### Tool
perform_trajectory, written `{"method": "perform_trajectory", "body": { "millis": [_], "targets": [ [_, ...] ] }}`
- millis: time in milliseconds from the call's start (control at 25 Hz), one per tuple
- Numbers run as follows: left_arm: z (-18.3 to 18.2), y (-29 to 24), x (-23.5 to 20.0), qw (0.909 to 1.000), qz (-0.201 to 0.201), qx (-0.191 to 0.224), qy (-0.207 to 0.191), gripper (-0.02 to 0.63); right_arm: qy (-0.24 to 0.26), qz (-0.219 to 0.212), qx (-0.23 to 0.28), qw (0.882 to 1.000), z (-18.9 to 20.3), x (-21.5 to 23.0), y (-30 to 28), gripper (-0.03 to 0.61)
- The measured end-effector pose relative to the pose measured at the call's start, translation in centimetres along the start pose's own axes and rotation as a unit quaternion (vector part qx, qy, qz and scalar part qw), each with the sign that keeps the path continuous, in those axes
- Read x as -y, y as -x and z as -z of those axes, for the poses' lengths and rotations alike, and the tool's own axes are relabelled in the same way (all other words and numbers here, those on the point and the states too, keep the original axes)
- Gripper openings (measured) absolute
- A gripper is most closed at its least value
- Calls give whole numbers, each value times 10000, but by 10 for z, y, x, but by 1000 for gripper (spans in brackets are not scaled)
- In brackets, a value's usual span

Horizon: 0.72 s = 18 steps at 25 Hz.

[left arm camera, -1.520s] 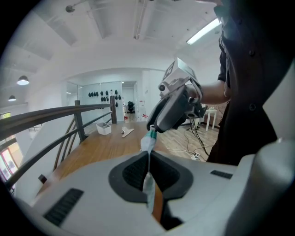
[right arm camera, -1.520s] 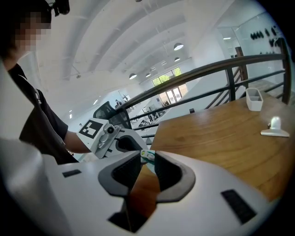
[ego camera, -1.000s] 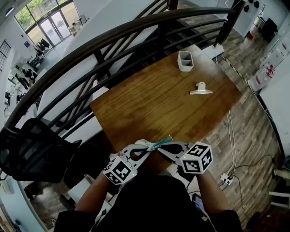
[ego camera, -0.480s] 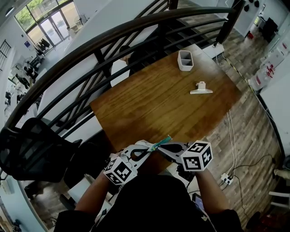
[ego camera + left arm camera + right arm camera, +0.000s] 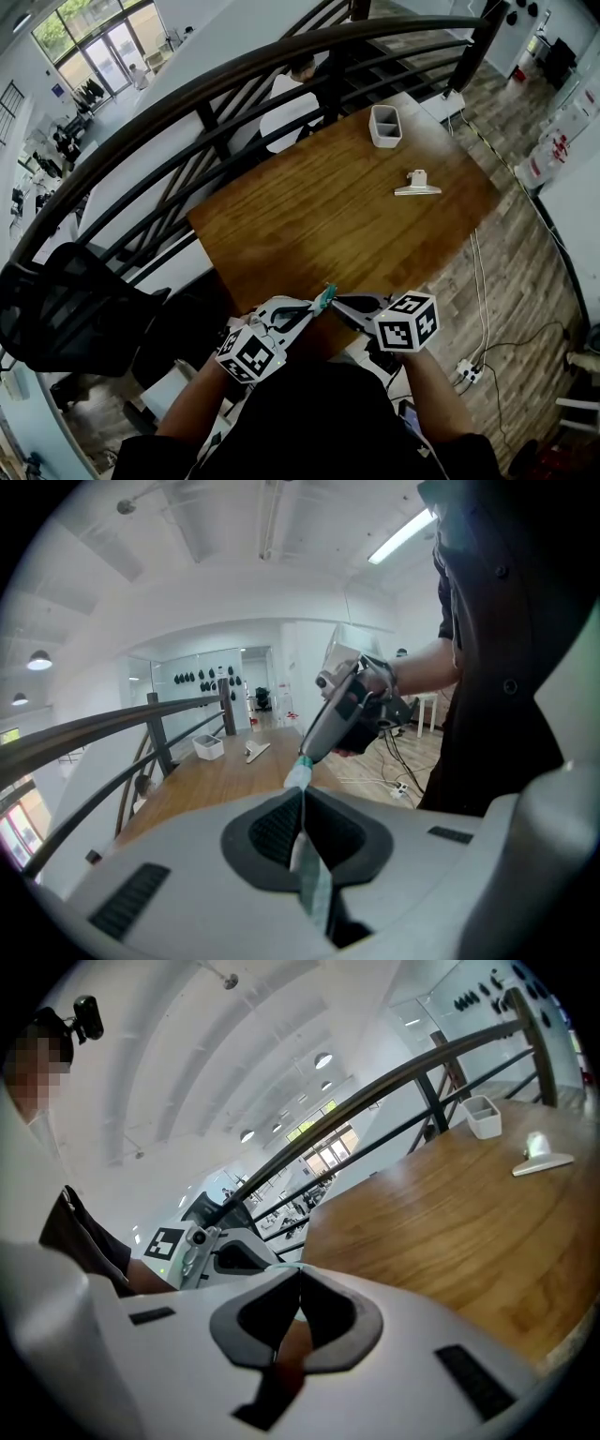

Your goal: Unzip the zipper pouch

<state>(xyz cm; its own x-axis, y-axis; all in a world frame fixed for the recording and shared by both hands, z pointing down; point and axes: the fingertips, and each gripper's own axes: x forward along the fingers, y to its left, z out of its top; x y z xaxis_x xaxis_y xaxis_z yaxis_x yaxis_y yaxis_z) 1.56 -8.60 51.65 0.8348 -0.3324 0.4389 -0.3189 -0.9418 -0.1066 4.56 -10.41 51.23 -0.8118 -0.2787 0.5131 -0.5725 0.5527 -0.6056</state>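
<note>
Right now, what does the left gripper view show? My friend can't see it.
The left hand-held gripper is shut on a thin teal zipper pouch, and the right hand-held gripper pinches its far end. Behind them is a wooden table.

No words, numbers or brand names are showing legibly anywhere. Only black-and-white square markers are showing, on the left cube [image 5: 248, 354] and the right cube [image 5: 408, 323], carrying no letters.

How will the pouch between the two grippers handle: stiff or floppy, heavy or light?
Probably floppy: the zipper pouch shows as a thin, edge-on strip in the left gripper. Likely light, since the right gripper carries its teal end by a fingertip pinch.
</note>
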Motion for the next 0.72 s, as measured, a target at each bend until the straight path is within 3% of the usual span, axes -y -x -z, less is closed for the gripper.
{"method": "perform_trajectory", "body": {
  "millis": [720],
  "targets": [
    [-12,4,-4,9996,-113,239,34,15,360,604,-2,9975,1,24,5,-2]
  ]
}}
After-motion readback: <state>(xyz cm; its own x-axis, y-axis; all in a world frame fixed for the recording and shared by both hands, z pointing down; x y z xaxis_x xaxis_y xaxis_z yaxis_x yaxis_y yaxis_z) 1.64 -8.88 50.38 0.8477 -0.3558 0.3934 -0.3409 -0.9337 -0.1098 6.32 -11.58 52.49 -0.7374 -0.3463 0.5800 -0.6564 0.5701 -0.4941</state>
